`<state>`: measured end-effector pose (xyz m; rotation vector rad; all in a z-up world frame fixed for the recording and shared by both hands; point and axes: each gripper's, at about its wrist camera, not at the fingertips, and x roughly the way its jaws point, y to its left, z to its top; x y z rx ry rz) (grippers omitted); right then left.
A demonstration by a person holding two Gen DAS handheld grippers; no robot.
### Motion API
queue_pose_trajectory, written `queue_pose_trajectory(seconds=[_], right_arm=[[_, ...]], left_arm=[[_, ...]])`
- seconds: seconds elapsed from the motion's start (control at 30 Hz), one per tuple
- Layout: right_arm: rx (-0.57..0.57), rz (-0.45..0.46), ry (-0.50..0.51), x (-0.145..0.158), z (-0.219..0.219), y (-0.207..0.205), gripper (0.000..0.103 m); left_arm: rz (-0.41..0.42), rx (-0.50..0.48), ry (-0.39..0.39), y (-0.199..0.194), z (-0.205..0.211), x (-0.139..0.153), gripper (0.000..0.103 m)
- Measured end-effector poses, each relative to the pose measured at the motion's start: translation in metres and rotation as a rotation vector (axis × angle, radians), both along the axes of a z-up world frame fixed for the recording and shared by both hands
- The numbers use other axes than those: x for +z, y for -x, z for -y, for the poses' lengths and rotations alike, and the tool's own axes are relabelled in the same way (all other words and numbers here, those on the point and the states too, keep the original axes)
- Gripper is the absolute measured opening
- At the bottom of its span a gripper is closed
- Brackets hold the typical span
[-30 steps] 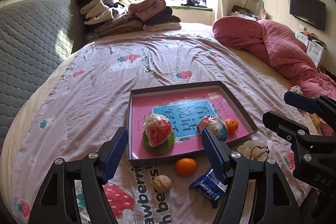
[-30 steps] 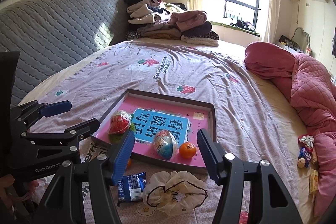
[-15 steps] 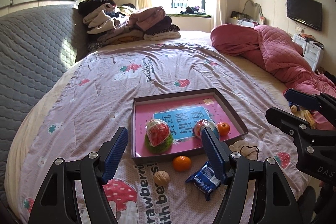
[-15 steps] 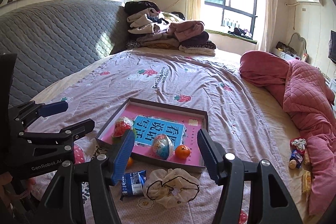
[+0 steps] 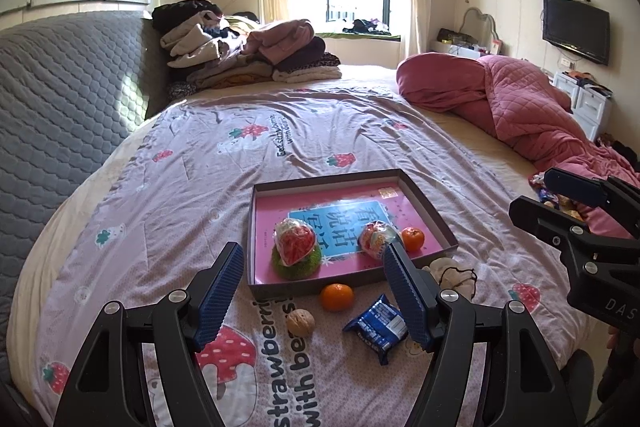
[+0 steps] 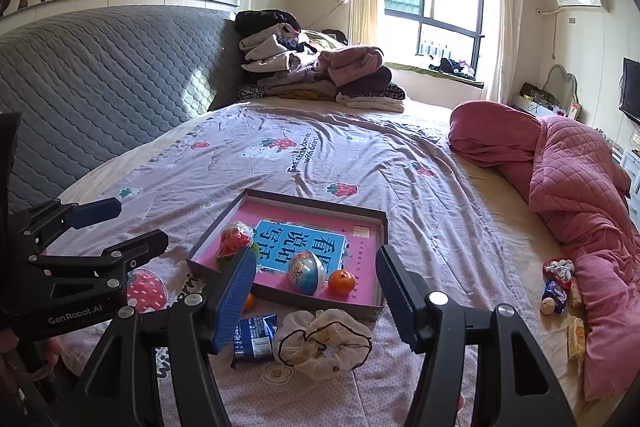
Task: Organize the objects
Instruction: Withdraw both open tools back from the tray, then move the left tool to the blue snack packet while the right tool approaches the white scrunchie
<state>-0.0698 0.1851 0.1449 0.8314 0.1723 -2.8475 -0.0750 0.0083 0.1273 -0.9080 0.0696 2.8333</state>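
Both grippers hang over the near edge of the bed, and both are empty. The left gripper (image 5: 312, 277) has its jaws wide apart, nothing between them; the right gripper (image 6: 316, 281) is spread too, holding nothing. Ahead lies the shallow box (image 5: 434, 205) on the strawberry bedsheet (image 5: 200, 163). Inside it: a wrapped red item (image 5: 294, 241) at the near left, a colourful egg (image 6: 306, 273) and a small orange (image 6: 342, 282) at the near right. Just outside the near wall sit a second orange (image 5: 337, 297), a walnut (image 5: 300, 323), a blue snack packet (image 5: 378, 325) and a cream scrunchie (image 6: 322, 343). Far right, a pink quilt (image 6: 580, 179) is bunched up.
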Motion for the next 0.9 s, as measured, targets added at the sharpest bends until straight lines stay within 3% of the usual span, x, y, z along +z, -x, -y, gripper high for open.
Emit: queue_pose_trajectory(seconds=[0.47,0.9], right_arm=[[-0.01,-0.017,0.003,0.003,-0.01,-0.022,0.063],[-0.011,0.006,-0.003,-0.013,-0.013,-0.035,0.064]], left_arm=[[-0.016,-0.008,0.012,-0.027,-0.008,0.001,0.074],[-0.004,-0.018,0.011,-0.043,-0.014,-0.014,0.074]])
